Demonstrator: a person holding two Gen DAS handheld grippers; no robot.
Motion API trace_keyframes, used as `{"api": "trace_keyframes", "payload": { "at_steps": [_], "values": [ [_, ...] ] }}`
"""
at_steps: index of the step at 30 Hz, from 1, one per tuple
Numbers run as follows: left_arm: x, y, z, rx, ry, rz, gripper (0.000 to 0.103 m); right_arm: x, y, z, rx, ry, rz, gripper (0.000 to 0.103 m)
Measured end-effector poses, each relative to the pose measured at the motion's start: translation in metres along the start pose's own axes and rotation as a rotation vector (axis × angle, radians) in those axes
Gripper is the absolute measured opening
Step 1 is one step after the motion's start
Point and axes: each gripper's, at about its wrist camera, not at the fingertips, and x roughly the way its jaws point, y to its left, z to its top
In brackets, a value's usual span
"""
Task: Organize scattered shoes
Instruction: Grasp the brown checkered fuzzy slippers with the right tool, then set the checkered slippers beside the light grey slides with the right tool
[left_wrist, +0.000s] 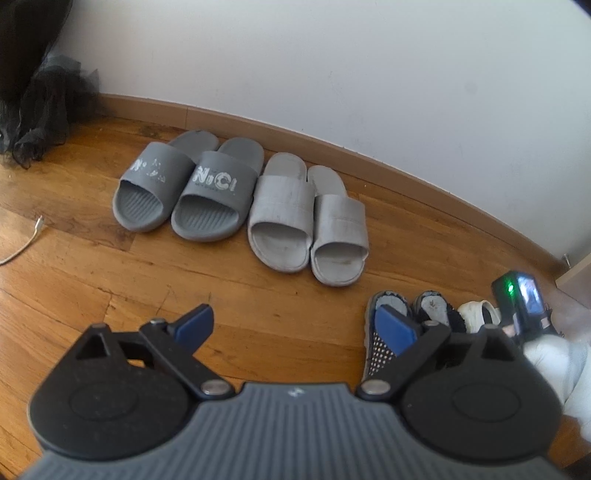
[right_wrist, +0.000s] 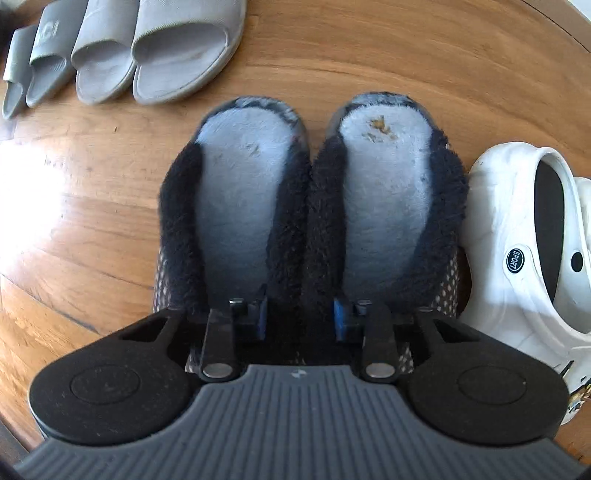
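your right gripper points straight down over the pair of dark fuzzy slippers, one blue pad inside each slipper, the jaws narrowed so the two touching inner walls sit between them; whether the pads actually press on that fuzz, you cannot tell. each slipper holds only its pale blue lining, the right one with a worn yellowish patch near the toe. a white clog lies just beside the pair on the right, touching or nearly so. your left gripper hangs wide open over bare wooden floor with nothing between the fingers. along the skirting board stand the dark grey slides and light grey slides, pairs side by side, heels near the wall. open floor lies between that row and the slippers. a white cable crosses the floor at the left edge.
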Motion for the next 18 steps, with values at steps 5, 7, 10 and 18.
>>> {"api": "trace_keyframes", "payload": {
  "at_steps": [5, 7, 10, 18],
  "values": [
    [0.006, 0.001, 0.001, -0.021, 0.025, -0.006, 0.095, -0.011, -0.02, 0.02, 0.088, -0.023, 0.027, 0.024],
    [0.008, 0.0, 0.002, -0.018, 0.028, -0.005, 0.095, -0.016, -0.035, 0.043, 0.13, -0.038, 0.041, 0.024],
    [0.01, -0.002, 0.001, -0.01, 0.034, -0.002, 0.095, -0.017, -0.044, 0.07, 0.146, -0.047, 0.053, 0.024],
    [0.017, -0.002, -0.003, 0.001, 0.069, 0.022, 0.095, -0.011, -0.056, 0.17, 0.114, -0.118, -0.007, 0.024]
  ]
}}
